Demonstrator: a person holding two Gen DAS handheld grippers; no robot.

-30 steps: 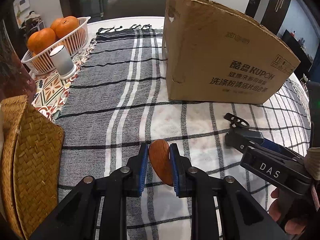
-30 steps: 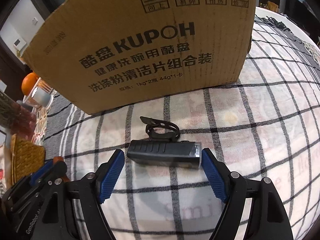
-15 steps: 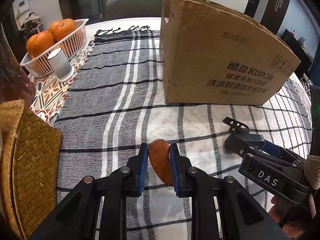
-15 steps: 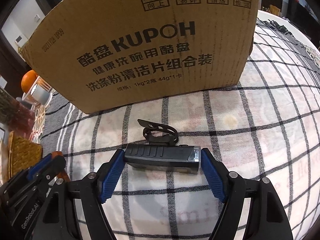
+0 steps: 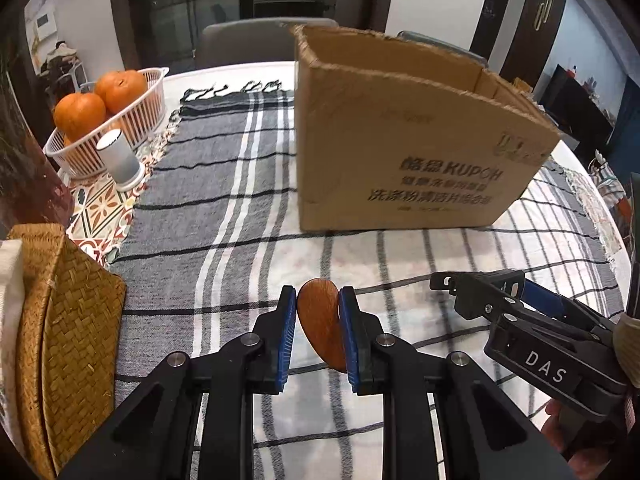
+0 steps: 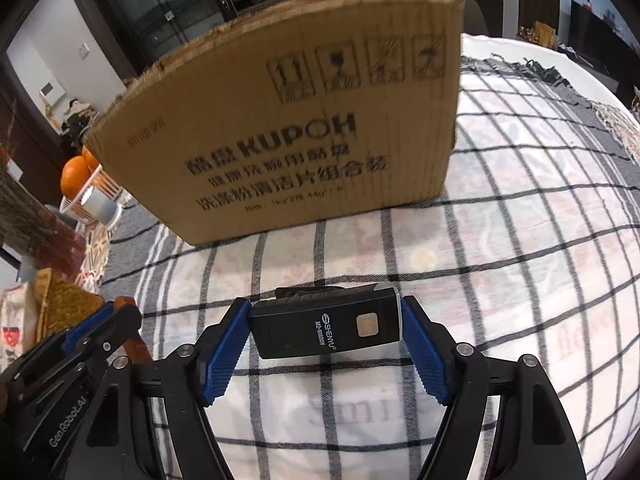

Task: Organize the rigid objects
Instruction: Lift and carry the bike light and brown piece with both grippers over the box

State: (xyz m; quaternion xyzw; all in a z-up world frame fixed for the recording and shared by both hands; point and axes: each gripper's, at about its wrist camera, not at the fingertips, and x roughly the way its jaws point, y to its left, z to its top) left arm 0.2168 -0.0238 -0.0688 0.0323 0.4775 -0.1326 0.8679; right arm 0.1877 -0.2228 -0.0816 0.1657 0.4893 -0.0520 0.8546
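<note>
My left gripper [image 5: 318,300] is shut on a flat brown wooden piece [image 5: 322,326] and holds it above the checked cloth. My right gripper [image 6: 326,314] is shut on a black bike light [image 6: 326,328] with a mount strap and holds it lifted off the cloth. The open cardboard box [image 5: 404,152] stands ahead of both grippers; in the right wrist view its printed side [image 6: 288,132] fills the middle. The right gripper [image 5: 496,292] shows at the lower right of the left wrist view, and the left gripper [image 6: 116,312] at the lower left of the right wrist view.
A white basket of oranges [image 5: 104,120] and a small white cylinder [image 5: 120,158] stand at the far left. A woven straw basket [image 5: 60,336] sits at the near left. A checked cloth [image 5: 224,208] covers the round table. Chairs stand behind the table.
The right gripper closed on the bike light and lifted it off the cloth. Both grippers rose; the box top edge has come into view. The left gripper kept its hold.
</note>
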